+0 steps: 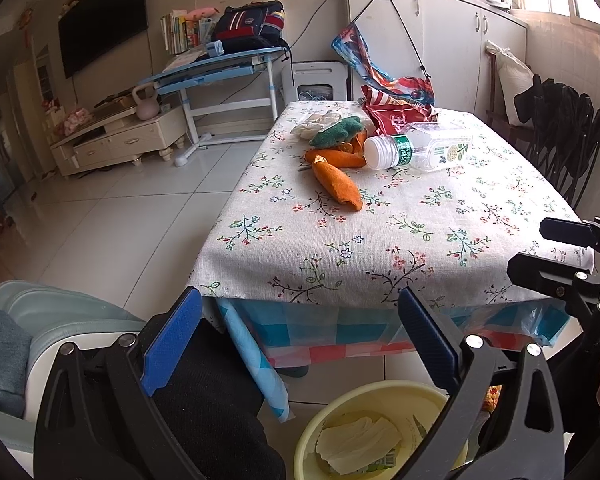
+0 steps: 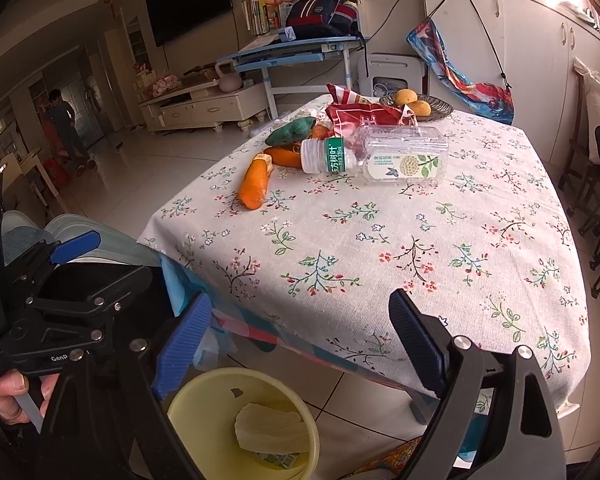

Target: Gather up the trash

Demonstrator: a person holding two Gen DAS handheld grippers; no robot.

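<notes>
A pale yellow bin [image 1: 380, 392] [image 2: 204, 384] stands on the floor below the table's near edge, with white tissue [image 1: 356, 442] [image 2: 268, 428] inside. On the floral tablecloth [image 1: 400, 220] [image 2: 380, 240] lie an empty clear plastic bottle [image 1: 416, 148] [image 2: 380, 156], orange peels [image 1: 338, 186] [image 2: 254, 182], a green scrap [image 1: 336, 132] [image 2: 290, 130] and a red wrapper [image 1: 392, 112] [image 2: 364, 112]. My left gripper [image 1: 300, 340] is open and empty above the bin. My right gripper [image 2: 300, 344] is open and empty, also over the bin and the table edge.
A fruit plate with oranges [image 2: 418, 104] sits at the table's far end. Dark folding chairs [image 1: 564, 140] stand to the right. A blue desk with a backpack [image 1: 224, 64], a TV stand [image 1: 116, 136] and white cabinets [image 1: 440, 36] lie beyond. A person [image 2: 62, 120] stands far left.
</notes>
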